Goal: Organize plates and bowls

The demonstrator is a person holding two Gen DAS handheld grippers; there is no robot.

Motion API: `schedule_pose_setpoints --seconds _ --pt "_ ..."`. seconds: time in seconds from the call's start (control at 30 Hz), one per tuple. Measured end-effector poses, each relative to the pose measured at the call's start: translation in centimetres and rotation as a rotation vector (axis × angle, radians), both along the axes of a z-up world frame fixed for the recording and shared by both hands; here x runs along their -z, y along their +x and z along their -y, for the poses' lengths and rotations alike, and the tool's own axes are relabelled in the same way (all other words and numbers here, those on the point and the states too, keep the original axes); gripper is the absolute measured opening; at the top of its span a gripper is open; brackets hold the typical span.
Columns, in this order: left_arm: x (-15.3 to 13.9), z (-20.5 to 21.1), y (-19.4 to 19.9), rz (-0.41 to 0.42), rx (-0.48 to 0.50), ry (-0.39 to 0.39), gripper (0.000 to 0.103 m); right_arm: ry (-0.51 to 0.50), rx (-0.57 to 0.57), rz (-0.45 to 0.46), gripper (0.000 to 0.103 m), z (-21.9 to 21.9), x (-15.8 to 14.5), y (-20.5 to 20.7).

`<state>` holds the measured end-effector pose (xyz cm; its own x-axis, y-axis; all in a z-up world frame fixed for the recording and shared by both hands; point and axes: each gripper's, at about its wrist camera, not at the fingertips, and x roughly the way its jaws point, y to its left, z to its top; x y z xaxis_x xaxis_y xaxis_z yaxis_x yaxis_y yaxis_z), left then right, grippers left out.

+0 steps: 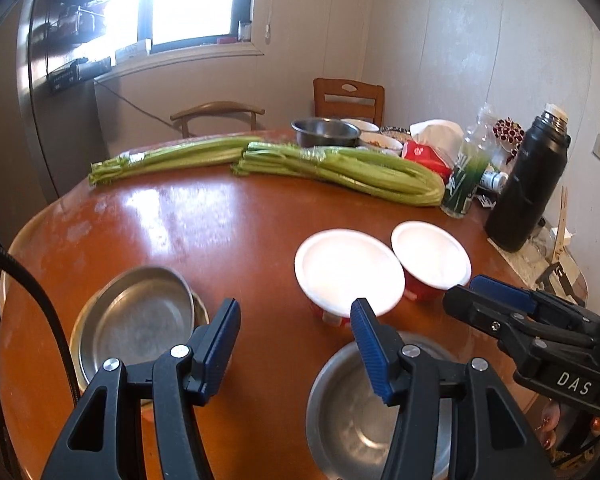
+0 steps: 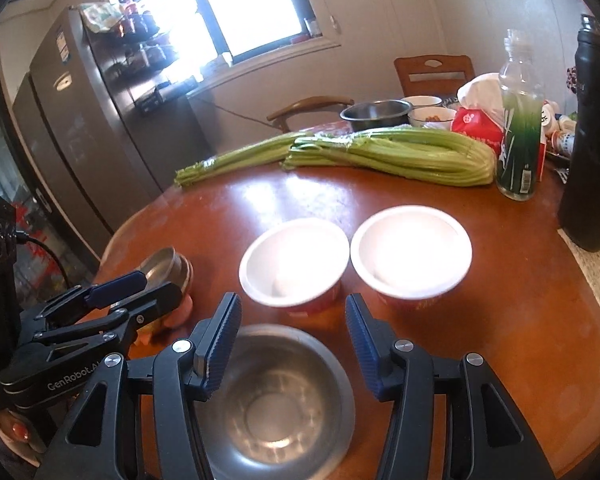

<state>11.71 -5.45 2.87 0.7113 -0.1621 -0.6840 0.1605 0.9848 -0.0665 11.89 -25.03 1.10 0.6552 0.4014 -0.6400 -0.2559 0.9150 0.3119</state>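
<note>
Two red bowls with white insides stand side by side mid-table (image 1: 348,268) (image 1: 430,254), also seen in the right wrist view (image 2: 294,260) (image 2: 410,250). A steel bowl (image 2: 276,400) (image 1: 356,412) sits upright near the front edge, below my right gripper (image 2: 292,340), which is open and empty. Stacked steel plates (image 1: 136,320) (image 2: 168,268) lie at the left. My left gripper (image 1: 296,344) hangs open above the table between the plates and the steel bowl, holding nothing. Each gripper shows in the other's view: right gripper (image 1: 462,291), left gripper (image 2: 162,285).
Two celery bunches (image 1: 332,168) lie across the far half of the round wooden table (image 1: 160,220). Behind them are a steel pot (image 1: 326,132), small bowls, a red tissue pack (image 1: 424,154), a green bottle (image 1: 466,176) and a black thermos (image 1: 532,184). Chairs and a fridge stand beyond.
</note>
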Motion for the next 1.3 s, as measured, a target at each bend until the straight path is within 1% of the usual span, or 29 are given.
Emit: schedule_pose_setpoints --seconds 0.13,0.27,0.4,0.6,0.83,1.03,1.3 --pt "-0.6 0.2 1.6 -0.002 0.003 0.02 0.057 0.018 0.009 0.01 0.056 0.1 -0.6 1.0" --pt "-0.5 0.3 3.4 -0.02 0.002 0.032 0.057 0.032 0.006 -0.005 0.056 0.0 -0.5 1.8" --pt "0.5 0.9 4.7 -0.049 0.001 0.054 0.057 0.055 -0.009 -0.023 0.056 -0.4 0.2 2.4" --pt "1.7 1.3 6.0 -0.078 0.005 0.061 0.057 0.047 -0.008 -0.073 0.056 -0.7 1.7 3.5" --pt "2.9 1.2 7.2 -0.108 0.004 0.055 0.057 0.053 0.0 -0.112 0.056 -0.8 3.2 4.1" --pt "3.5 0.9 8.0 -0.127 0.003 0.032 0.057 0.088 -0.013 -0.163 0.056 -0.9 4.5 4.7" --pt "4.3 1.6 9.0 -0.151 0.018 0.017 0.057 0.082 -0.024 -0.193 0.056 -1.0 5.1 5.5"
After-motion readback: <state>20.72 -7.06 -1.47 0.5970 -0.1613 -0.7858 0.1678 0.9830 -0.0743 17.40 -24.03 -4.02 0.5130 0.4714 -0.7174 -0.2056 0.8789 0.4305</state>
